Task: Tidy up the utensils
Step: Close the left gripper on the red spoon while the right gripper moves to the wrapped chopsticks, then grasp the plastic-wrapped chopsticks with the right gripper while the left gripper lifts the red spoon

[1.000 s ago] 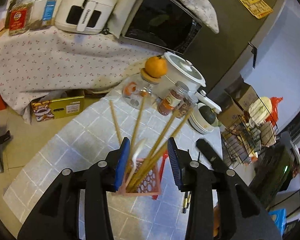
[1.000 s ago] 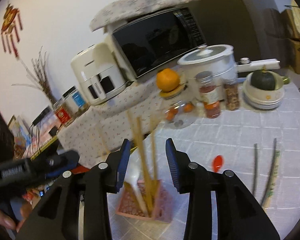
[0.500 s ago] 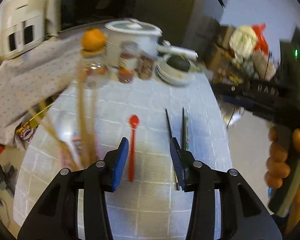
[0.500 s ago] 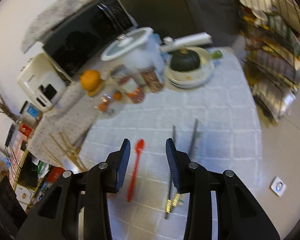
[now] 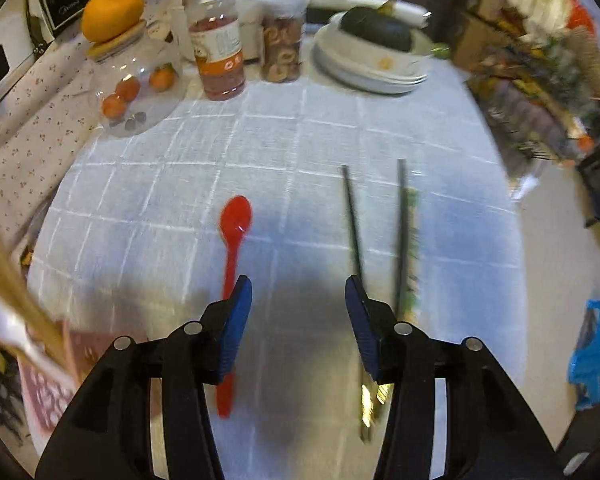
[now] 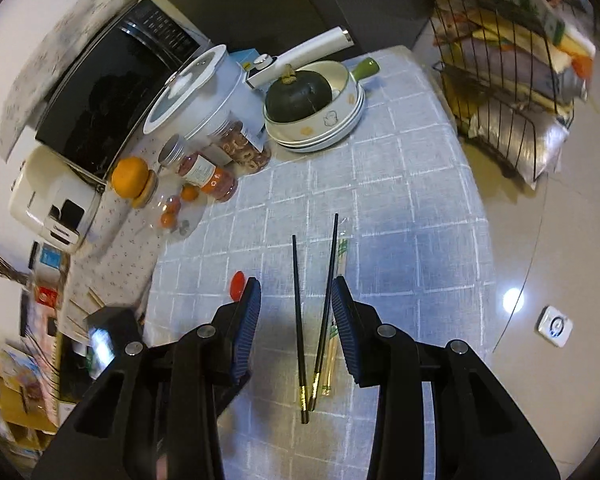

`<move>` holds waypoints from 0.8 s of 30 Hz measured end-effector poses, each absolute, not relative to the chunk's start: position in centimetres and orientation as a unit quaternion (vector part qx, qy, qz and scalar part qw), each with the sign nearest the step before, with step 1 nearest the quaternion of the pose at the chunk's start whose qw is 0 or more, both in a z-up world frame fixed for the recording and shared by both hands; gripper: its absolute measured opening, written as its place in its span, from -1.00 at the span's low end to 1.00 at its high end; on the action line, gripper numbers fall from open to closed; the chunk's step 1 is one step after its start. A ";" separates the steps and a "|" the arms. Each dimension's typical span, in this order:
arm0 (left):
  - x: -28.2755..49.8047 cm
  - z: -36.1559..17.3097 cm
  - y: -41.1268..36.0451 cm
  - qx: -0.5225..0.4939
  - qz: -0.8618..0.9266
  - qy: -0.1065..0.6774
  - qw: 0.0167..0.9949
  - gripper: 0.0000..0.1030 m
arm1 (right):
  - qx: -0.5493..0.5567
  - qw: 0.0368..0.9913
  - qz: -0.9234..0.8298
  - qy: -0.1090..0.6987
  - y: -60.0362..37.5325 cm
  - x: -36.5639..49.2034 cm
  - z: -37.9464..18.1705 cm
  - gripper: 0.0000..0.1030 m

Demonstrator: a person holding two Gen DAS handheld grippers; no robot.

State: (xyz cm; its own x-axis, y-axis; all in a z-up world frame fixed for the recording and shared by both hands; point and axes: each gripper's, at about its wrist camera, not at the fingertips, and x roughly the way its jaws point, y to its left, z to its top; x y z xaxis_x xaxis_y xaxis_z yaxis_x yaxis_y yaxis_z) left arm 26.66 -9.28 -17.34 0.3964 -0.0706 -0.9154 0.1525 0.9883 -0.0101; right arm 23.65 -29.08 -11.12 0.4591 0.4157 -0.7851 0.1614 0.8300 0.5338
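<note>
A red spoon [image 5: 236, 236] lies on the checked tablecloth [image 5: 284, 148], its handle running under the left finger of my left gripper [image 5: 297, 284]. That gripper's jaws are opening and nothing is between them. Two black chopsticks [image 5: 353, 224] and a paper-wrapped pair [image 5: 411, 224] lie to the right. In the right wrist view the black chopsticks [image 6: 297, 304] form a V on the cloth, seen between the fingers of my right gripper [image 6: 296, 282], which hovers open above them. The wrapped pair [image 6: 339, 260] lies beside them. The red spoon [image 6: 238, 282] peeks out left. A pink holder [image 5: 76, 356] with wooden chopsticks [image 5: 4, 280] stands at lower left.
Along the back stand a glass jar [image 5: 136, 92] topped by an orange [image 5: 110, 10], two snack jars [image 5: 220, 44], stacked bowls [image 6: 320, 128] with a dark squash [image 6: 300, 94], a white pot [image 6: 204, 92] and a microwave [image 6: 112, 92]. A wire rack [image 6: 512, 80] stands past the table's right edge.
Both views have swung away from the pink holder to the spoon and chopsticks on the cloth and dropped closer. The left jaws stand wider; the right jaws look the same.
</note>
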 end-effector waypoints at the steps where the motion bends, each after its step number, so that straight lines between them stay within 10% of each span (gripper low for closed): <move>1: 27.1 -17.8 -9.4 0.047 -0.058 0.548 0.833 -0.10 | 0.284 0.805 0.082 0.515 -29.2 23.7 -11.1 -0.26; 14: 32.3 -22.9 -6.3 0.036 0.013 0.592 0.805 -0.09 | 0.297 0.796 0.097 0.519 -29.9 24.0 -11.3 -0.26; 18: 31.7 -22.9 -6.8 0.042 -0.039 0.584 0.809 -0.80 | 0.298 0.796 0.089 0.520 -30.4 24.3 -11.6 -0.26; 24: 30.4 -22.7 -7.0 0.017 -0.055 0.603 0.796 -0.87 | 0.286 0.790 0.082 0.536 -30.4 24.7 -12.8 -0.26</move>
